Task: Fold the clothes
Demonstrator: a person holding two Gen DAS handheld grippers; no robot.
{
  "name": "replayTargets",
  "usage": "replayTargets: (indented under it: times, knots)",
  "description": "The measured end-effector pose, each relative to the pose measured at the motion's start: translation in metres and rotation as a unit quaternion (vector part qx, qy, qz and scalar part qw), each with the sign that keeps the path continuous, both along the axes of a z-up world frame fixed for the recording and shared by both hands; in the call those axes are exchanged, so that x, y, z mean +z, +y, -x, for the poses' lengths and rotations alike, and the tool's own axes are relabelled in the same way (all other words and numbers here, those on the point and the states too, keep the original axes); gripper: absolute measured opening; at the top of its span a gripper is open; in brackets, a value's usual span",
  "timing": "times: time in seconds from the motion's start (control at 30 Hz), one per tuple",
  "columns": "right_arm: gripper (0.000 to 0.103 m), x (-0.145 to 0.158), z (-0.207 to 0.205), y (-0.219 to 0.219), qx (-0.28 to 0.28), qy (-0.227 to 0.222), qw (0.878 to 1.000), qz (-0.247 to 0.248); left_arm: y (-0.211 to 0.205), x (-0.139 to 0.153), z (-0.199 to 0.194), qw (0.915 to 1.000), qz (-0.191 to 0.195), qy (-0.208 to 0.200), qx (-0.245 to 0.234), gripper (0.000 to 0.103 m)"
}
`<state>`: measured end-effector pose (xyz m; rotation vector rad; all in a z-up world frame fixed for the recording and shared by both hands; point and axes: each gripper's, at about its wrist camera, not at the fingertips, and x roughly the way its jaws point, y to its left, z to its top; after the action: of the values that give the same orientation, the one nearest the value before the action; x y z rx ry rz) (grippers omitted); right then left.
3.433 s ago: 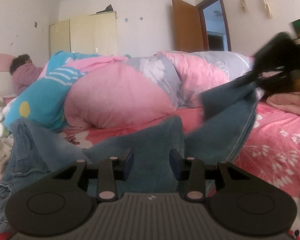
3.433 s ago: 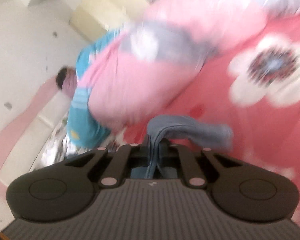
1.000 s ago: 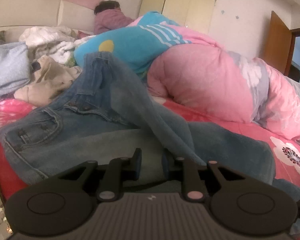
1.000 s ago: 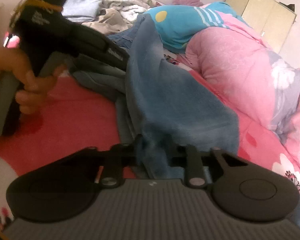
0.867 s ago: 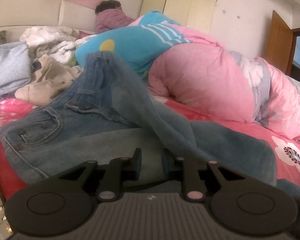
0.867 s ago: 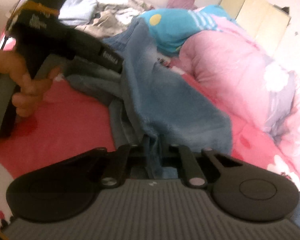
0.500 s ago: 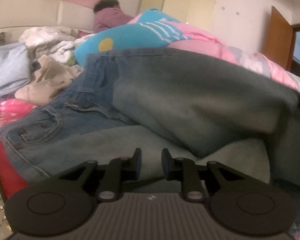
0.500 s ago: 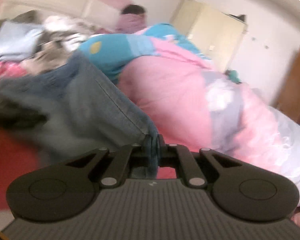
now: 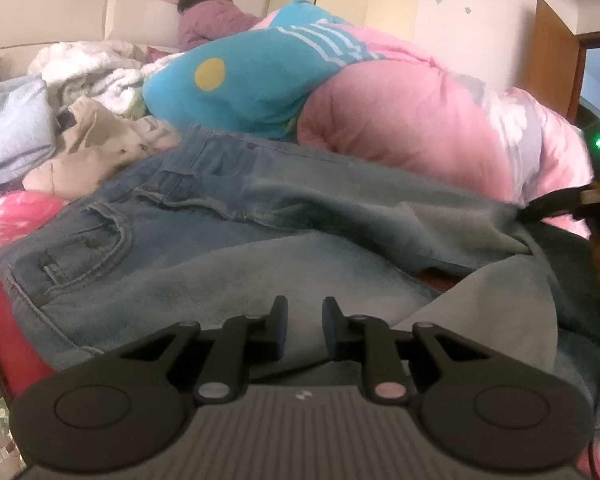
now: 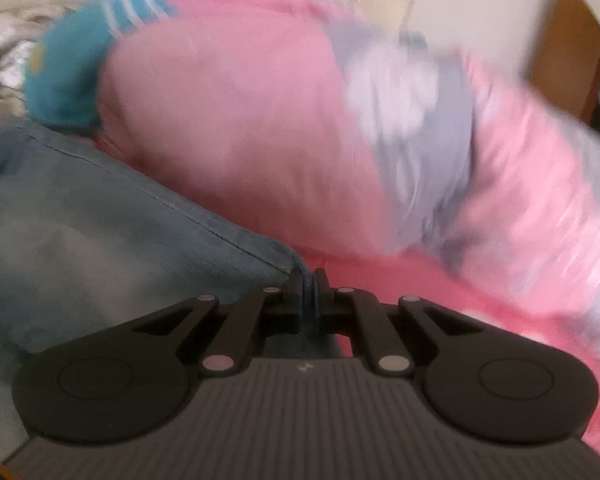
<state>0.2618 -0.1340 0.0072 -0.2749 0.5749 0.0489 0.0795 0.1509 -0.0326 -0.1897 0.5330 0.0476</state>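
Right claw (image 10: 309, 280) pinched tight on the hem corner of the faded blue denim jeans (image 10: 100, 232), fabric visibly squeezed between the pads. Left claw (image 9: 303, 324) set narrow, jaws only slightly apart, with the grey fleecy inner face of the jeans (image 9: 204, 216) lying ahead of and under the tips; cannot tell whether cloth is actually gripped there. Jeans spread on the pink floral bed (image 9: 8, 216), waistband and pocket ahead and left of the left claw, one leg stretched off to its right toward the right claw (image 9: 540, 208) seen at the frame edge.

Judged as mid-fold, drawing a leg out straight. To do it well: keep the hem taut and low, pull along the leg seam rather than across it, lay the leg flat on its twin with side seams matched, and hold the waist end steady so nothing drags. Release only once the cloth lies smooth.

Denim thick, stiff at seams and pocket stitching, fleece-lined inside, so heavy and slow to drape. Behind, beyond both claws: a puffy pink and grey quilted duvet (image 9: 412, 128), soft and rounded, and a turquoise plush blanket with a yellow dot (image 9: 252, 80).
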Motion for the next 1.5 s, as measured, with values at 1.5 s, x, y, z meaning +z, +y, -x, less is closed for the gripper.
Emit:
replayTargets:
  times: [1.5]
  knots:
    - [0.039, 0.061, 0.032, 0.310, 0.474, 0.155, 0.866, -0.039, 0.089, 0.014, -0.011, 0.9867, 0.068, 0.035, 0.144, 0.019]
